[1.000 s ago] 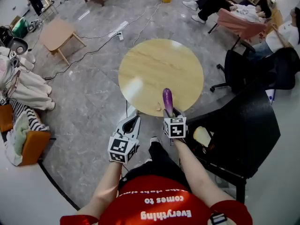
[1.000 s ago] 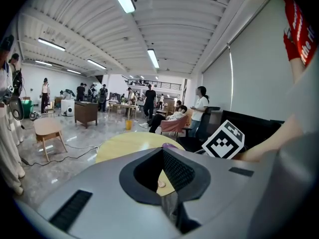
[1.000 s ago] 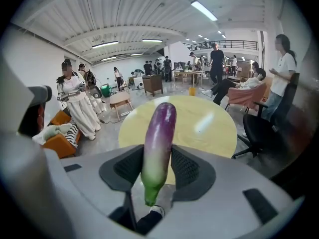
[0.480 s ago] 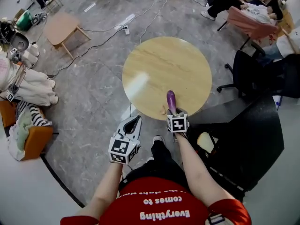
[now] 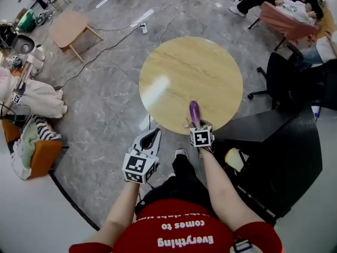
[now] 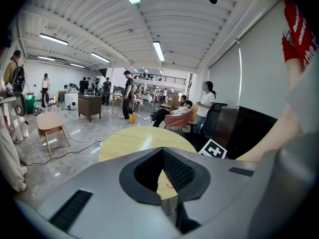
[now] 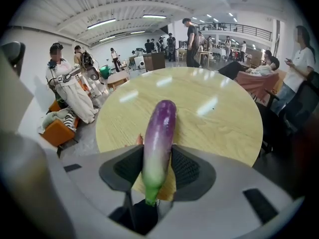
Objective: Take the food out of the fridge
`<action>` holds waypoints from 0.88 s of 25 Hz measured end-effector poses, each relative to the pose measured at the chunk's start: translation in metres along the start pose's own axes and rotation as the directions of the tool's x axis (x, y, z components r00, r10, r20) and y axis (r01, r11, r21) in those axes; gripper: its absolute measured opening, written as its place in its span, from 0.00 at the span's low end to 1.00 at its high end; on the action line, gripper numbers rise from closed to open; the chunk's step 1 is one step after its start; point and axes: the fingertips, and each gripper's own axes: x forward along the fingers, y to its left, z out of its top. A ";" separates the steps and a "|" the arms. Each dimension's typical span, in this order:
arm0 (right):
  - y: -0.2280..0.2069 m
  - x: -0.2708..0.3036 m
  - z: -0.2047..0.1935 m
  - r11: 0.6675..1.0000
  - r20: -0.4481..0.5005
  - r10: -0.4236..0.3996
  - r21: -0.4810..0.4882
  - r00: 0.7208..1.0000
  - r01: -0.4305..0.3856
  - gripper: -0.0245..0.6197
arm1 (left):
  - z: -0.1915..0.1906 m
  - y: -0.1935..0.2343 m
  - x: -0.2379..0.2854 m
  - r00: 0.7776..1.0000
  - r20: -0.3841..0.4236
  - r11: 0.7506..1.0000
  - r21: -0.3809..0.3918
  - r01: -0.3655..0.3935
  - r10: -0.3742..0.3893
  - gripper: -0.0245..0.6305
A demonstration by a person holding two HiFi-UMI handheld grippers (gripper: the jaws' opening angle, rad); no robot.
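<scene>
A purple eggplant [image 5: 195, 112] with a pale green stem end sticks out forward from my right gripper [image 5: 196, 124], whose pads are shut on its lower part [image 7: 155, 153]. It hangs over the near edge of a round wooden table [image 5: 179, 73]. A small tan object [image 5: 186, 123] lies on the table edge just left of the eggplant. My left gripper [image 5: 154, 134] is lower left of the table, over the floor, its fingers meeting at the tips with nothing between them [image 6: 162, 156].
A black cabinet [image 5: 279, 152] stands close on the right, with a black office chair [image 5: 281, 75] behind it. A small wooden table [image 5: 68, 28] and floor cables [image 5: 113, 46] are far left. Clothes lie on an orange seat [image 5: 34, 154]. Seated people are at the far right.
My right gripper has sunk with the eggplant towards the table's near edge. The left gripper has shifted only slightly.
</scene>
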 end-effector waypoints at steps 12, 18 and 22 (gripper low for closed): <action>0.001 0.009 -0.012 1.000 -0.026 0.002 0.031 1.000 -0.001 0.31 | -0.003 -0.005 0.004 1.000 -0.014 1.000 -0.007 0.012 -0.012 0.05; 0.003 0.007 -0.015 0.999 -0.036 0.020 0.048 0.999 -0.018 0.34 | -0.010 -0.008 0.000 1.000 -0.024 1.000 -0.006 0.011 -0.011 0.05; 0.001 -0.003 -0.010 0.998 -0.011 0.008 0.061 1.000 -0.007 0.34 | -0.010 -0.015 -0.001 0.999 -0.020 1.000 0.000 0.026 -0.026 0.05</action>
